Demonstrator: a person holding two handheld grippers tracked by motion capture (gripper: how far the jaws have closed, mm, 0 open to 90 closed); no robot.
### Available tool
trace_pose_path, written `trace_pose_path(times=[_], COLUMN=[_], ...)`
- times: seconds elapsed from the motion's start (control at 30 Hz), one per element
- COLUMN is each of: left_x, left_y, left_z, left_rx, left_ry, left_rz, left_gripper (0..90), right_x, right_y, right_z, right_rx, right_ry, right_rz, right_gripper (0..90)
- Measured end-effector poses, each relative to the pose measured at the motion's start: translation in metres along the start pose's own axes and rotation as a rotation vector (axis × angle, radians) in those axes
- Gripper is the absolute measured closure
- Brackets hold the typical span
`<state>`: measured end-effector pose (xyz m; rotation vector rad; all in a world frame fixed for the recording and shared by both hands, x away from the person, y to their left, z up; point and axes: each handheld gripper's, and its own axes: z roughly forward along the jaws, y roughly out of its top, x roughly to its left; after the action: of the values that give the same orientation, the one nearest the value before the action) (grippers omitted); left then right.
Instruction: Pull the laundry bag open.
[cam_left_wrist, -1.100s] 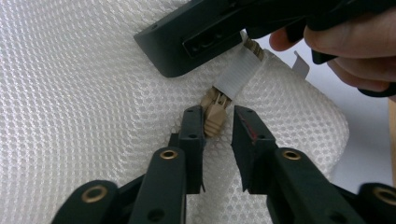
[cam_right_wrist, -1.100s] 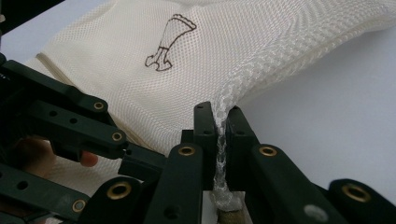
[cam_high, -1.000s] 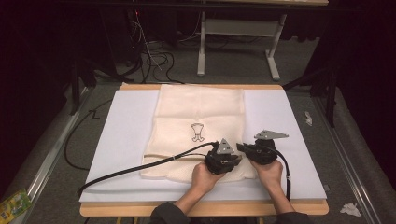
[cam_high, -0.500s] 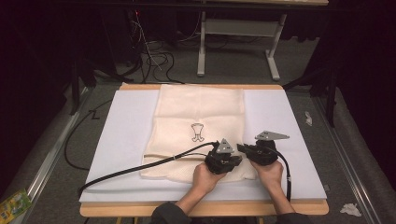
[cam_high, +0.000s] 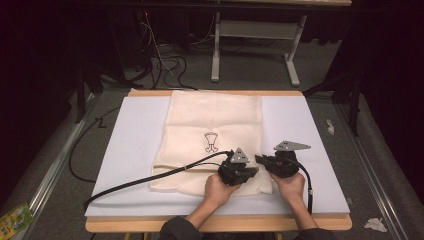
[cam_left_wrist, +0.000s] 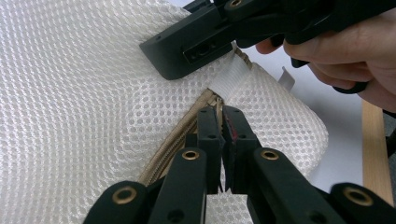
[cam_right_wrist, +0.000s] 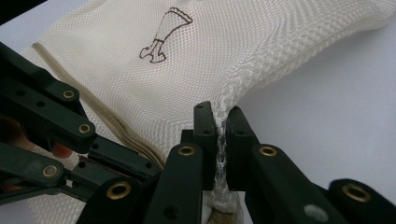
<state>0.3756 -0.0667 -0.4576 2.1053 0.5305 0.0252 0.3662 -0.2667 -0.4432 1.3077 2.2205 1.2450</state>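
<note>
Figure: at the near edge of the table, the left hand-held gripper has just been closing, its jaws now pinched together at the zipper of the cream mesh laundry bag. The right hand-held gripper, jaws clamped, pinches the bag's near-right side seam. Both ends of the near edge are therefore probably secured, ready for unzipping. Both hands rest low, the grippers pointing toward each other; the bag lies flat, stretching to the far edge.
</note>
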Motion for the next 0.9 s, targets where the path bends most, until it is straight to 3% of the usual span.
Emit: trace_pose_path(times=[0.1,0.23,0.9], left_x=[0.0000,-0.0018,-0.0015], left_y=[0.0008,-0.0009,-0.0002], left_z=[-0.0019,-0.0038,-0.0073], left_rx=[0.004,0.010,0.026], left_ry=[0.004,0.014,0.027], left_rz=[0.007,0.027,0.035], left_gripper=[86.8,86.8,86.8], right_x=[0.0002,0.0031,0.0008], right_y=[-0.0002,-0.0006,-0.0033], right_z=[-0.0005,-0.0001,-0.0001], right_rx=[-0.003,0.003,0.006], right_ry=[-0.001,-0.004,0.008], right_rz=[-0.001,-0.037,-0.027], right_gripper=[87.3,87.3,87.3])
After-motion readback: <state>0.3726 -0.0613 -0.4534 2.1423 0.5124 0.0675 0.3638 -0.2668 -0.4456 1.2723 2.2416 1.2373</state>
